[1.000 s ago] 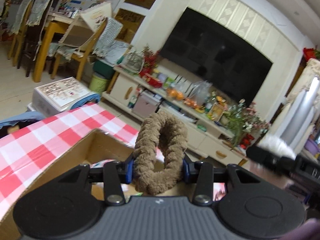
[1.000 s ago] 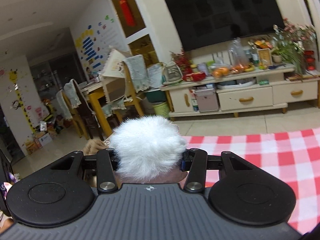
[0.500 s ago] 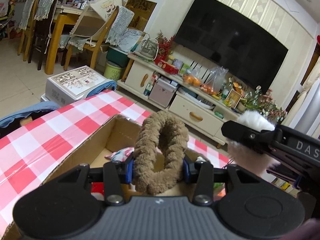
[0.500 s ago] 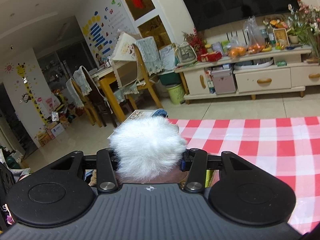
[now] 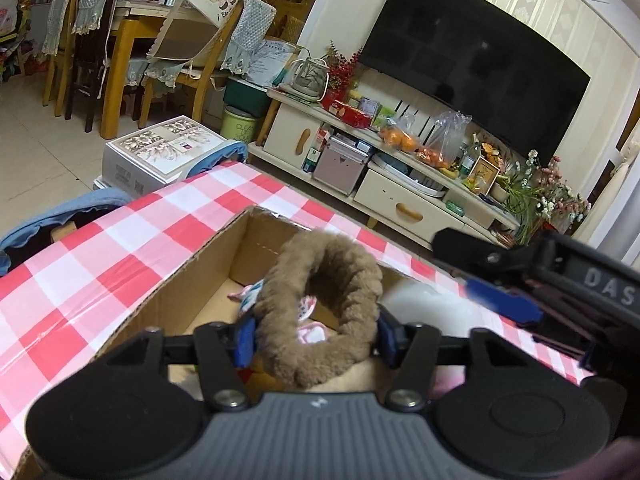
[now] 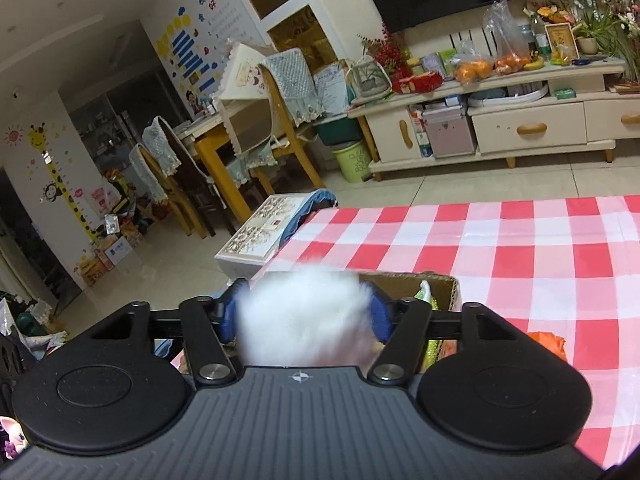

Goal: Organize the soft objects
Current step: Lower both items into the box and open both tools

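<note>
A brown fuzzy ring (image 5: 316, 364) stands upright between the blue pads of my left gripper (image 5: 314, 340). Its jaws are opening, the pads still touch the ring's sides, and it hangs over the open cardboard box (image 5: 192, 280). My right gripper (image 6: 302, 316) is opening too. The white fluffy ball (image 6: 304, 320) between its pads is blurred and no longer squeezed. In the left wrist view the ball (image 5: 416, 304) shows as a white blur in the box below the right gripper's bare blue pad (image 5: 500, 300).
The box sits on a red-and-white checked tablecloth (image 5: 120, 248) and holds a patterned cloth (image 5: 250, 298) and other soft things. Beyond the table's far edge are a white carton (image 5: 160, 152), a blue-covered seat (image 5: 60, 216) and a TV cabinet (image 5: 400, 200).
Both grippers' jaws have spread. The white ball has come loose from the right pads and dropped toward the box. Both views have tipped down, showing more of the box and table.
</note>
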`<state>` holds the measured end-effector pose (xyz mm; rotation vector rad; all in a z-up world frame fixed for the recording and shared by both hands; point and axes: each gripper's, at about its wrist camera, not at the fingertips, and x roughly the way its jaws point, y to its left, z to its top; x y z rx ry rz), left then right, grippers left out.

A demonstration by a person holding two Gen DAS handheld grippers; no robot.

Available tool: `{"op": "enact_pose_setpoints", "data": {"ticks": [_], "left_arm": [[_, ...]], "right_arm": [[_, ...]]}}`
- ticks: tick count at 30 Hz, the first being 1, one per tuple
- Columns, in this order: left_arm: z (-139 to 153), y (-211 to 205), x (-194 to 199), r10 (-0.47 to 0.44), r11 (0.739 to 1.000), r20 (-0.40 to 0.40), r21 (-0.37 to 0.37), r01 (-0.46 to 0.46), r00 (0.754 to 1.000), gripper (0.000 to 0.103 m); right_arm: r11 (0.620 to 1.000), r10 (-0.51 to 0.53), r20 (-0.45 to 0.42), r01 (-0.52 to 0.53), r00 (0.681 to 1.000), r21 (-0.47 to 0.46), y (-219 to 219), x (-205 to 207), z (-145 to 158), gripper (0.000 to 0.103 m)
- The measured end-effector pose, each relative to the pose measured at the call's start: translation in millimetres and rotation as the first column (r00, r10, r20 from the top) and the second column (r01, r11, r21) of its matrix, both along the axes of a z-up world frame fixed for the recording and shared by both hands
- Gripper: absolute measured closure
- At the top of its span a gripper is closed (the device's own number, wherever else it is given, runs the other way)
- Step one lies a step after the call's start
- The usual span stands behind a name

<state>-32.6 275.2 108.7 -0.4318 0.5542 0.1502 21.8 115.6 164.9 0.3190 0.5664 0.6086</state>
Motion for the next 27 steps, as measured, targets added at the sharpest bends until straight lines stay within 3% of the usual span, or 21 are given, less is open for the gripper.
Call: {"op": "enact_pose_setpoints", "data": {"ticks": [3,6,8,11,20,27], "left_arm": [[2.2,-0.1,-2.8,0.005,1.0,0.015,0.017,-0.005,1.0,0.031],[4.3,-1.2,-4.8,0.009,0.999,0.028,0.033,-0.009,1.0,0.02],[6.4,-3.4,-6.8,0.011,0.999,0.039,0.047,-0.013,0.999,0.02],[10.5,-5.6,-10.8,0.011,0.997,0.06,0.073,-0.016,0.998,0.007],[19.3,-17.6,-28.8,-0.02,0.994,0.085,0.105,0.011,0.996,0.001],[21.6,-32.2,-52.2,-0.062,0.99,0.067,0.13,0.053,0.996,0.001]], "right_arm": [[0.999,-0.031,0.017,0.031,0.999,0.018,-9.2,-6.4,4.9,0.007],[0.998,-0.066,0.047,0.065,0.997,0.019,-18.9,-17.4,11.4,0.007],[0.996,-0.093,0.074,0.092,0.993,0.01,-25.1,-26.7,14.0,0.002],[0.991,-0.132,0.118,0.134,0.984,-0.014,-35.5,-43.6,17.1,0.003],[0.956,-0.247,0.169,0.268,0.954,-0.115,-59.7,-77.2,11.4,0.0],[0.928,-0.304,0.149,0.328,0.941,-0.178,-70.9,-101.5,5.2,0.0]]}}
